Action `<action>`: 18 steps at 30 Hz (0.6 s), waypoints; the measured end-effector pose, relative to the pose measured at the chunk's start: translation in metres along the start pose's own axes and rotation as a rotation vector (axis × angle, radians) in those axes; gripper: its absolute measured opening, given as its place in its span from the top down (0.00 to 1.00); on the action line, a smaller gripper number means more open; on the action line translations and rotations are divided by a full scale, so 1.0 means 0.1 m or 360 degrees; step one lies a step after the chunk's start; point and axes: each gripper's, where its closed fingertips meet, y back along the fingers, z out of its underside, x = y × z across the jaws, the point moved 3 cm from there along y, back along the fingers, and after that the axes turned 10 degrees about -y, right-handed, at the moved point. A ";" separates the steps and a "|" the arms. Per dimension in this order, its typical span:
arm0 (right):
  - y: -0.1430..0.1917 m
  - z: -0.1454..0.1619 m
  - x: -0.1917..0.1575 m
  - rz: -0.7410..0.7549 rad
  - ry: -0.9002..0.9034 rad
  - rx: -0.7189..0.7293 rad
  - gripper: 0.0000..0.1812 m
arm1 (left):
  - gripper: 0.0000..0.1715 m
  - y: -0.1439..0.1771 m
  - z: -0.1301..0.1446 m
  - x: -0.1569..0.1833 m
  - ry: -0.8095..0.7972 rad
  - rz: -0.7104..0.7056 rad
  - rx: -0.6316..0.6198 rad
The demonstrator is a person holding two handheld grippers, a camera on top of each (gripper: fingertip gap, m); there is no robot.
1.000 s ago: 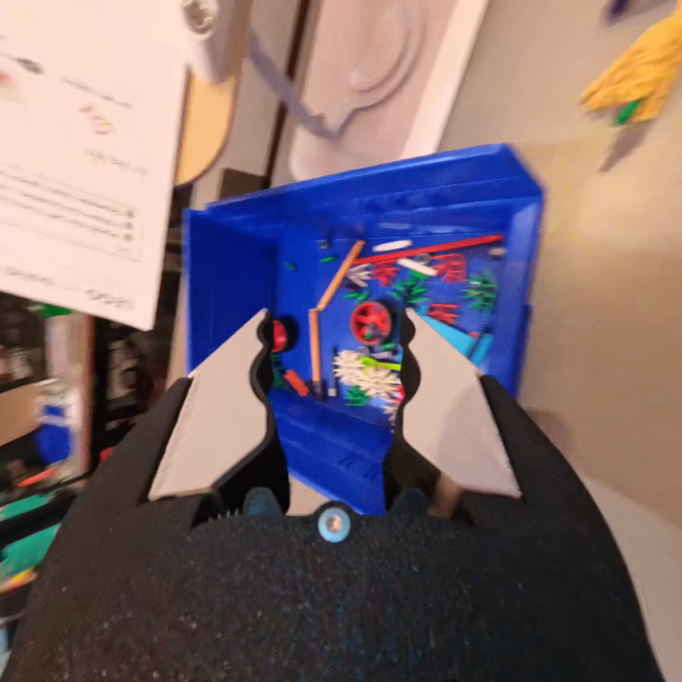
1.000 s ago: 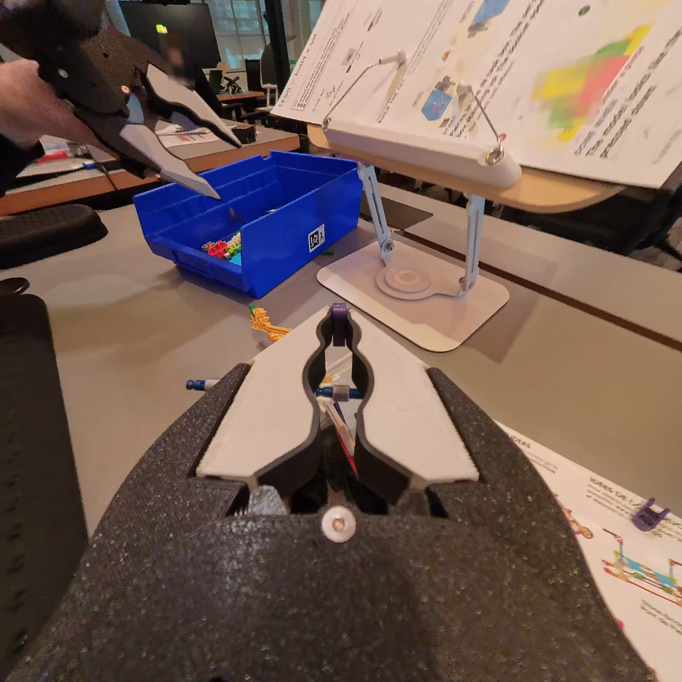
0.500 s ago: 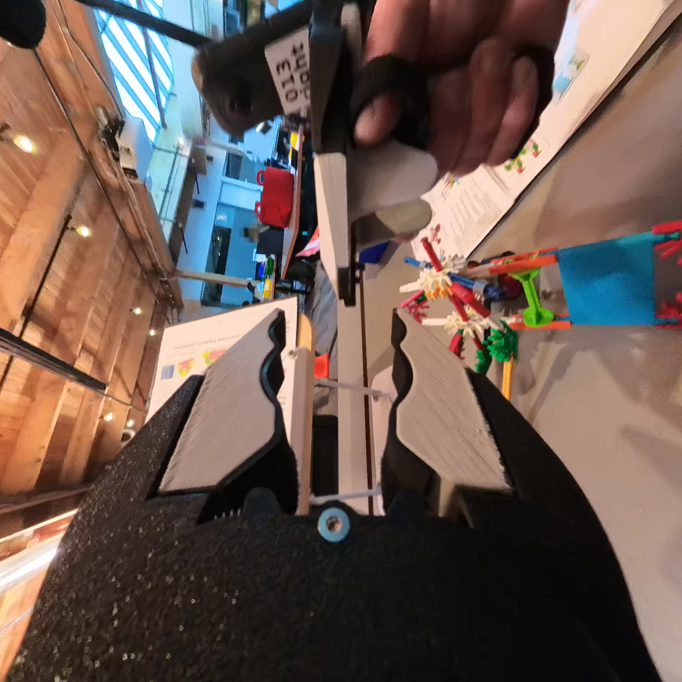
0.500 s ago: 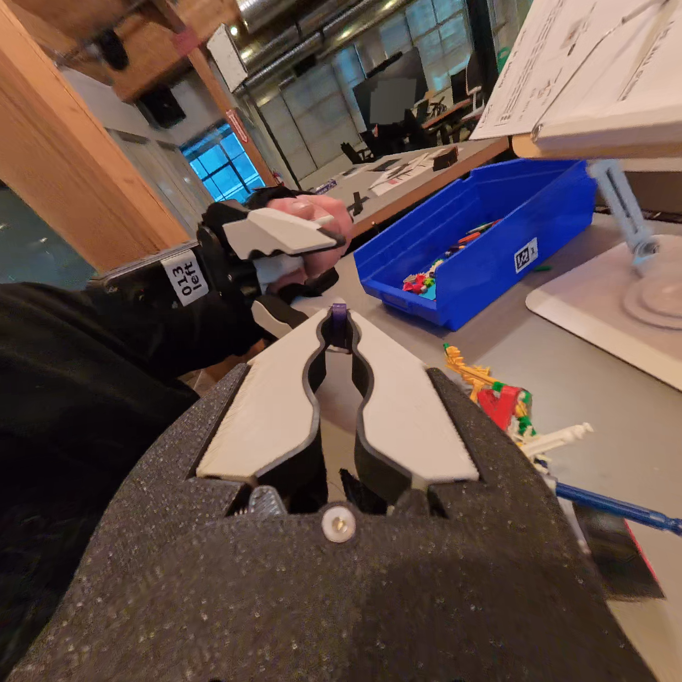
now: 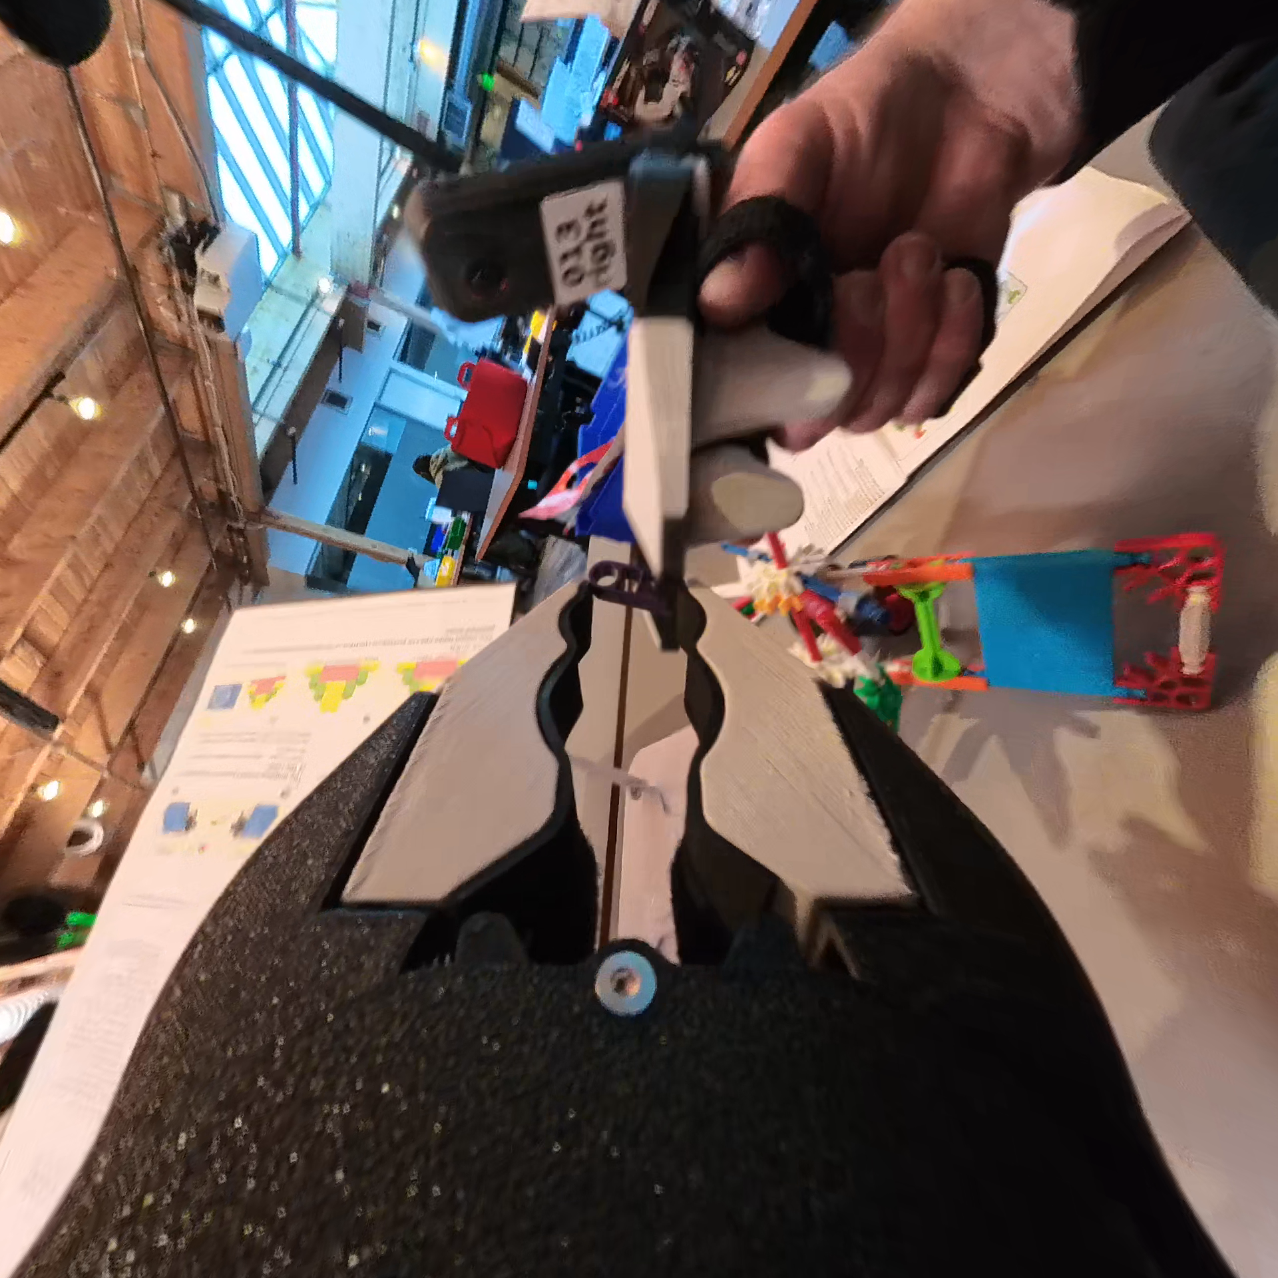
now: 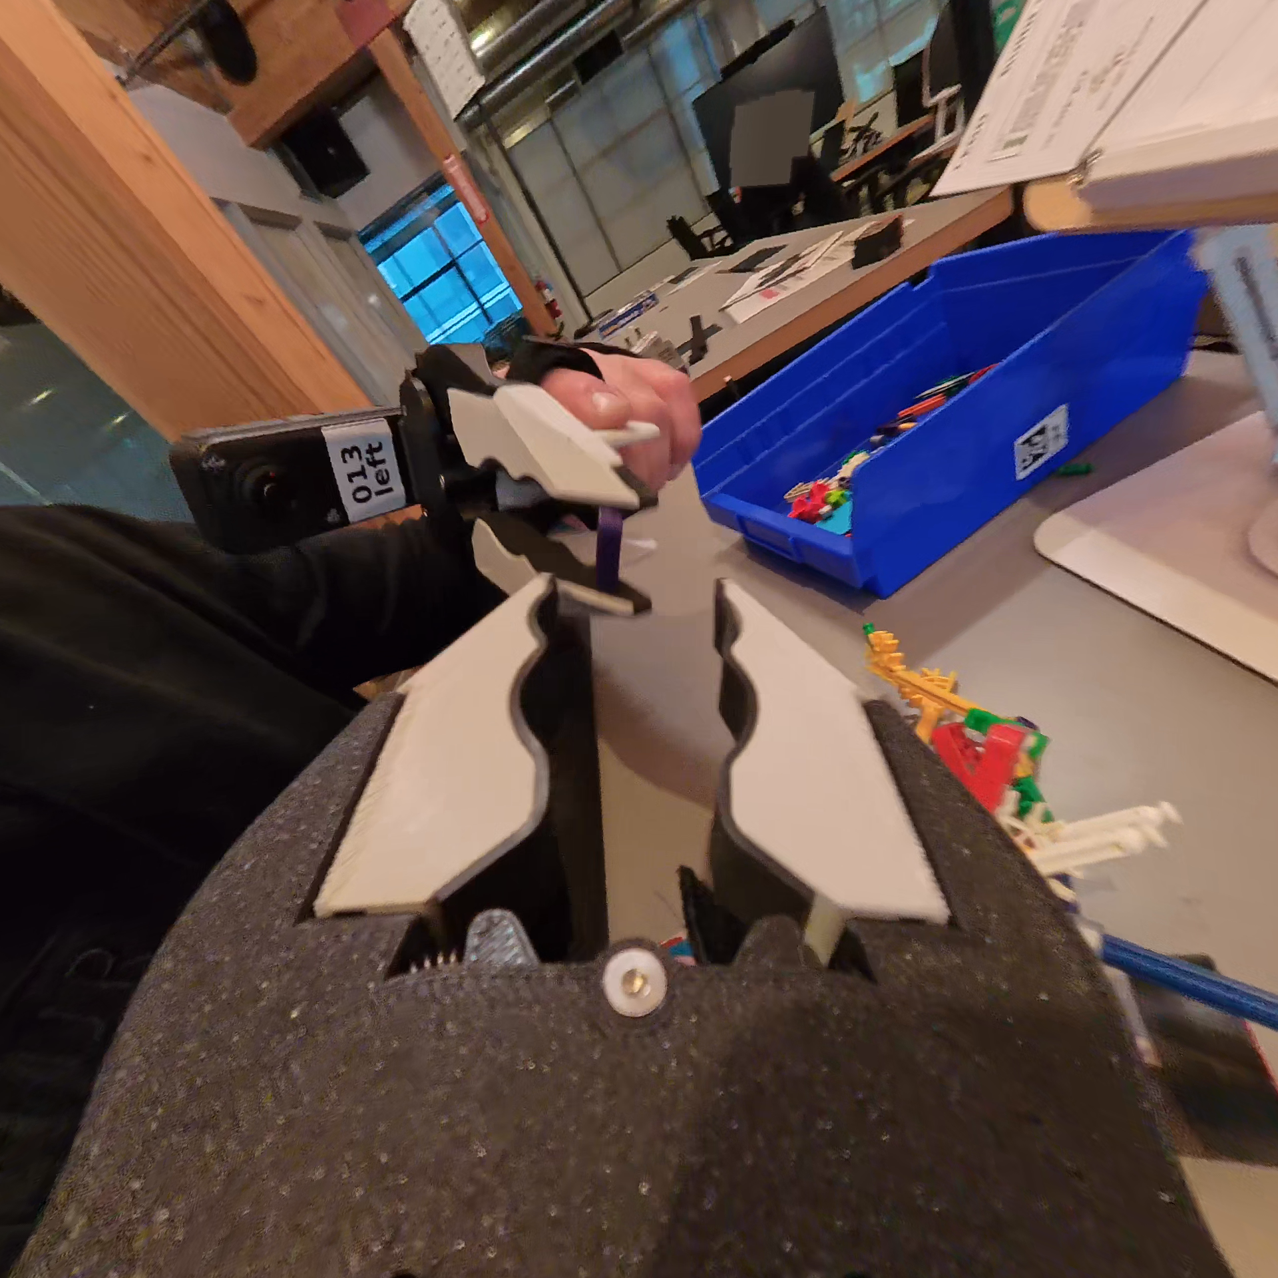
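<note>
While the left gripper (image 5: 636, 596) is rolled onto its side, so that the grey table (image 5: 1079, 864) runs up the right edge of its own view, its two pale fingers are closed on a small purple connector (image 5: 621, 579) held crosswise right at the tips. The right gripper (image 6: 635, 593) is level and points across the table, with its fingers spread wide and nothing between them. It is aimed at the left gripper's tips, which sit just ahead of its own left finger. A bare hand (image 5: 906, 207) with a black strap over the fingers grips the right tool from above. Another hand (image 6: 646, 415), coming out of a black sleeve (image 6: 207, 622), holds the left tool. The left wrist view alone shows the right tool edge-on, one flat finger coming down to end just beside the purple piece; I cannot tell whether they touch. It also shows the toy model (image 5: 1044, 622) from the side, with a blue panel, red connectors and a green spool, and an instruction sheet (image 5: 311, 705) propped on a stand. The right wrist view alone shows the purple piece as a thin strip standing between the left tool's upper and lower fingers. It also shows a blue bin (image 6: 968, 498) of loose coloured parts farther back on the table, the stand's white base (image 6: 1148, 553) to the bin's right, and a blue rod (image 6: 1182, 982) lying near the model.
</note>
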 end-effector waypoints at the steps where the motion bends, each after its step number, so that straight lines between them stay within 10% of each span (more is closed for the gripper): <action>1: 0.05 -0.04 0.03 0.0031 0.0010 0.0035 0.73 | 0.87 0.05 0.08 -0.06 0.0014 -0.0021 -0.0053; 12: 0.81 -0.02 0.62 0.0774 0.0205 0.0033 0.74 | 0.80 1.44 2.48 -0.02 0.0638 0.0199 -0.1354; 15: 0.79 0.12 0.57 0.0798 0.0296 -0.0096 0.75 | 0.55 1.65 2.78 -0.02 0.0720 0.0139 -0.1632; 18: 0.72 0.23 0.55 0.0853 0.0383 -0.0204 0.80 | 0.55 1.43 2.56 -0.13 0.0727 0.0095 -0.1488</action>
